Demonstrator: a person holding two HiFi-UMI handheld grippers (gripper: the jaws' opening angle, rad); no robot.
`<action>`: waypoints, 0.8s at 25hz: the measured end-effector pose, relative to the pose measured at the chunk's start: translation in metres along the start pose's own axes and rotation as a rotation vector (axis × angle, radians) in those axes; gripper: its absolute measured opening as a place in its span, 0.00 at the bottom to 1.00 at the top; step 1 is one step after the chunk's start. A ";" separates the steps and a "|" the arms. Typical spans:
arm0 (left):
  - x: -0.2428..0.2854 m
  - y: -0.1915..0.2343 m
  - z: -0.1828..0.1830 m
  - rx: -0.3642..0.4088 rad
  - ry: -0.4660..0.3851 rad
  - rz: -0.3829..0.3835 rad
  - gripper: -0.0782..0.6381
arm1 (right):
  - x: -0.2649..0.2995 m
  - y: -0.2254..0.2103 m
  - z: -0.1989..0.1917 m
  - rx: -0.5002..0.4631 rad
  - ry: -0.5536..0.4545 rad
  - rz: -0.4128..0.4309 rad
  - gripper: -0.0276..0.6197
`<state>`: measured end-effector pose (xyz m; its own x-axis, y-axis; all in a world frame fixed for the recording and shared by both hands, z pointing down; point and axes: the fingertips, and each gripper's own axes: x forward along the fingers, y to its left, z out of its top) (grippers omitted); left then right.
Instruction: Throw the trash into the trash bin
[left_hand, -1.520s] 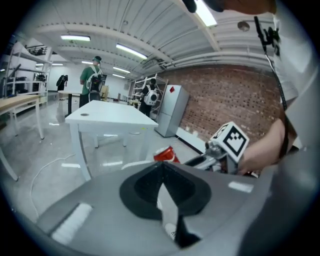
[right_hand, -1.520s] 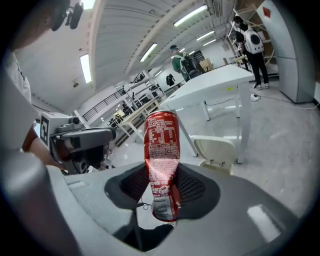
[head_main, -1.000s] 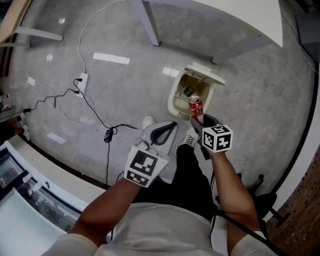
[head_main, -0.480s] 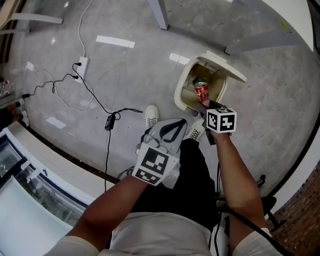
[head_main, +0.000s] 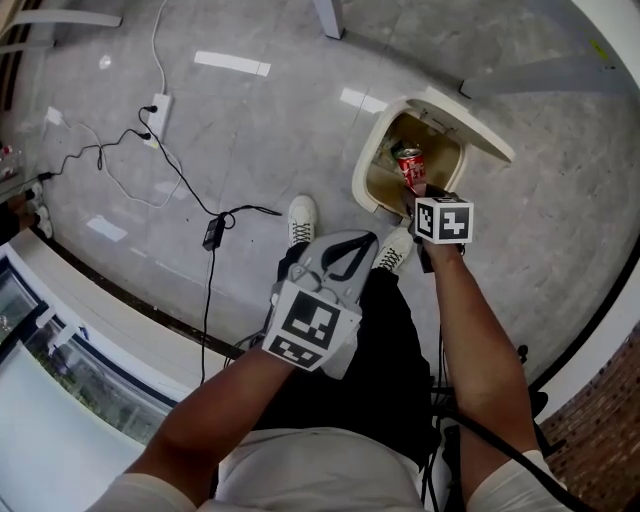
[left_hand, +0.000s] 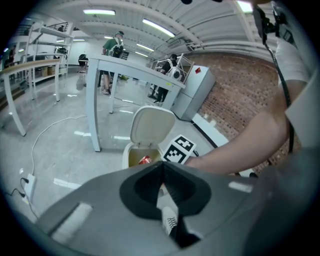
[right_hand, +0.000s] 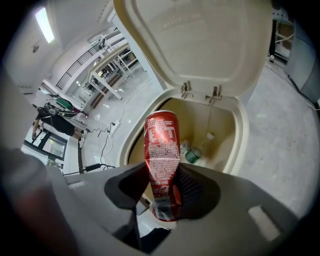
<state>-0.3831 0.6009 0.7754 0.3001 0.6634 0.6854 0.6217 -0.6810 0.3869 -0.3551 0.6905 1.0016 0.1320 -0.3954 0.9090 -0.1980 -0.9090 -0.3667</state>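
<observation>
**Item:** red can (right_hand: 161, 150), dented, clamped upright between the jaws of the right gripper (right_hand: 162, 192).
**Position:** over the mouth of the trash bin (right_hand: 240, 137), whose lid (right_hand: 200, 40) stands raised on the far side.
**Bin contents:** a green-labelled bottle (right_hand: 192, 155).
**Left gripper (left_hand: 162, 185):** jaws together, empty, left of the bin.
**Handling note:** release likely goes best with the can centred over the opening, clear of the near rim. Part the jaws fully so it drops straight.

Bright ceiling strips (left_hand: 95, 11) glare off the floor (head_main: 232, 64); fisheye edges darken.
</observation>
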 end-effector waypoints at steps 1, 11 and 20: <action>0.000 0.000 -0.001 0.000 0.003 -0.002 0.12 | 0.002 0.000 -0.001 -0.003 0.006 0.000 0.30; -0.008 0.009 0.001 -0.009 -0.005 0.015 0.12 | 0.000 0.003 0.013 -0.093 -0.025 -0.027 0.48; -0.018 -0.011 0.025 0.014 -0.044 -0.021 0.12 | -0.030 0.021 0.005 -0.088 -0.037 -0.009 0.47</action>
<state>-0.3775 0.6043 0.7433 0.3179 0.6909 0.6493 0.6379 -0.6625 0.3926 -0.3584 0.6827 0.9653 0.1701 -0.3930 0.9037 -0.2814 -0.8982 -0.3377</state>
